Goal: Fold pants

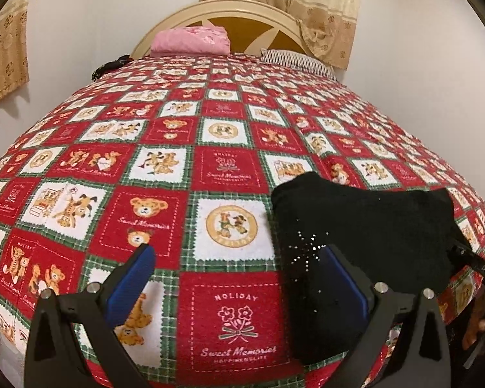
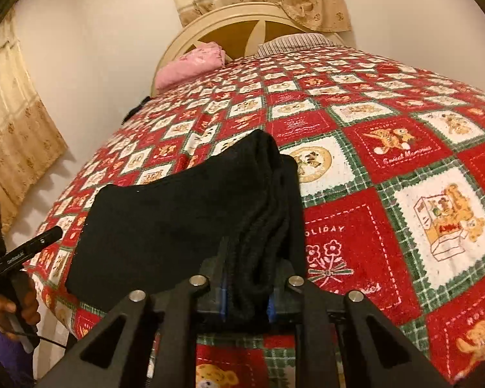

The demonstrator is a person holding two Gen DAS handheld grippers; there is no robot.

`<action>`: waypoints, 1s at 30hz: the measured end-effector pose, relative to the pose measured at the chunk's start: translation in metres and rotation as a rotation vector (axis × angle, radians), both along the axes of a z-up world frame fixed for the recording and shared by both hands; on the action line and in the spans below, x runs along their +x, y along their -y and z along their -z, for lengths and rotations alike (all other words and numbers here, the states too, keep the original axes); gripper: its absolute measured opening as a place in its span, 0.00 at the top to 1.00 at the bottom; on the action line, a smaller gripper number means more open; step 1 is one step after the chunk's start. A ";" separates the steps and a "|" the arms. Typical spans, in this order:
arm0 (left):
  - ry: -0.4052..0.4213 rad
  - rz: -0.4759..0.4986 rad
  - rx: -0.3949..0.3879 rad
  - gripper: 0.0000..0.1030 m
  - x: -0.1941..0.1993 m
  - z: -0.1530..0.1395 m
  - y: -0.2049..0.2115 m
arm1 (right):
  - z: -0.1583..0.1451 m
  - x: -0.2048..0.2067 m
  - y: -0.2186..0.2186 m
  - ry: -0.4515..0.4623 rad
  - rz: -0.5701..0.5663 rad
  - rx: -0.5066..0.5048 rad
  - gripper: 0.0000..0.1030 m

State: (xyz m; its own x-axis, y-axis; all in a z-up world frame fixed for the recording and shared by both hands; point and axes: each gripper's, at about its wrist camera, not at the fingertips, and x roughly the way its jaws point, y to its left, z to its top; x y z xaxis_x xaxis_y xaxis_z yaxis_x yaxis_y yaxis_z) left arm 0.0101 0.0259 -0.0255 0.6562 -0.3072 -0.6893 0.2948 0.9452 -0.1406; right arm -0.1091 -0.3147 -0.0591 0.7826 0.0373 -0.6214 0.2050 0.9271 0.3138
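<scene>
Pinching bunched pants (image 2: 190, 213) — right gripper (image 2: 245, 294) jaws seemingly near-closed.

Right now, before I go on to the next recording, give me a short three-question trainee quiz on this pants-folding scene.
1. True or false: the left gripper is shut on the black pants.
2. What does the right gripper hold between its fingers?
A. the pink pillow
B. a bunched edge of the black pants
C. the bedspread
3. Fill in: the pants lie on a red, white and green ____ printed with teddy bears.

Key:
1. False; its jaws stand open over the bedspread, beside the pants.
2. B
3. bedspread
</scene>
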 end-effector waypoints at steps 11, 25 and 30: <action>-0.001 -0.010 0.011 0.00 0.001 0.000 0.004 | -0.056 -0.030 -0.011 0.129 0.110 -0.202 0.68; -0.070 -0.023 0.062 0.00 -0.028 0.041 0.027 | -0.012 0.183 -0.189 -0.145 -0.658 -0.159 0.69; -0.050 -0.029 0.066 0.00 -0.030 0.044 0.028 | 0.018 0.216 -0.216 -0.272 -0.613 -0.284 0.68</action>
State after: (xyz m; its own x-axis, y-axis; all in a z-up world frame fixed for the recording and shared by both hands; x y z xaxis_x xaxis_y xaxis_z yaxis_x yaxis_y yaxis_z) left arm -0.0195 -0.0017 -0.0694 0.6283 -0.2411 -0.7396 0.2609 0.9610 -0.0917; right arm 0.1065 -0.0988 -0.0775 0.4891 0.2273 -0.8421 -0.3408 0.9385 0.0554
